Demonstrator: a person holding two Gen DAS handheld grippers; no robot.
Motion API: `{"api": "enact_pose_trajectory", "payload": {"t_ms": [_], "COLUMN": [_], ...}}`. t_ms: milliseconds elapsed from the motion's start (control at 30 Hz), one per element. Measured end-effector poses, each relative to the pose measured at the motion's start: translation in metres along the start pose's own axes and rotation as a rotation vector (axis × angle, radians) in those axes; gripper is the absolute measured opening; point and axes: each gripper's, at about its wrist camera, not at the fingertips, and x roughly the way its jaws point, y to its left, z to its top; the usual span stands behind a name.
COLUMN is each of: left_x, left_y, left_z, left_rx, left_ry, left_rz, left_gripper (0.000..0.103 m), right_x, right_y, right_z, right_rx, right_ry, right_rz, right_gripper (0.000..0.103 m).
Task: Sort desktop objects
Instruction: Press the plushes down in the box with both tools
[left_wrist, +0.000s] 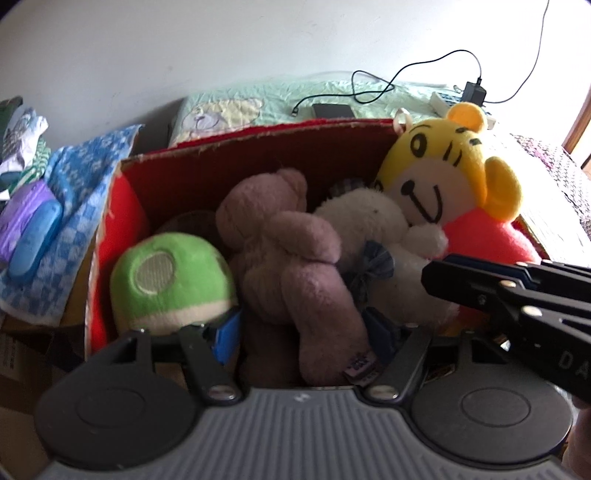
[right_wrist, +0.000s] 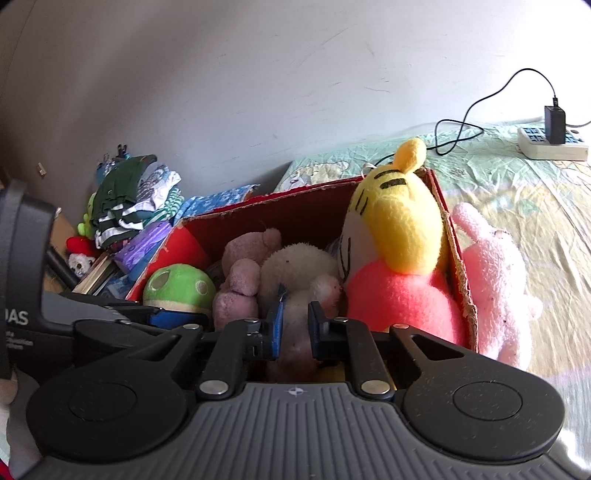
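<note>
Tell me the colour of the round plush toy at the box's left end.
Green round plush toy, cream band below; clearest in the left wrist view.

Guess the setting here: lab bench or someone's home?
Likely a home bedroom: a quilted bedspread carrying a power strip, a red cardboard box full of plush toys, and folded clothes piled by the wall.

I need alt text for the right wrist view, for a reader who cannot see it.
The right gripper hangs over a red cardboard box packed with plush toys, fingers slightly apart around a white plush. A yellow tiger plush stands at the box's right end; a pink plush lies outside on the bedsheet.
</note>
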Motion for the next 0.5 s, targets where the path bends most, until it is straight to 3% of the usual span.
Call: {"api": "enact_pose_trajectory", "payload": {"t_ms": [500], "left_x": [0.003], "left_y": [-0.012], "left_z": [-0.004], "left_rx": [-0.131], "left_ry": [0.058], "left_rz": [0.135], "left_gripper": [0.076], "right_x": [-0.010], "right_y": [-0.024], "right_z": [0.014], "right_rx": [-0.017], "right_ry": [0.056], "right_rz": [0.175], "right_gripper": [0.016]}}
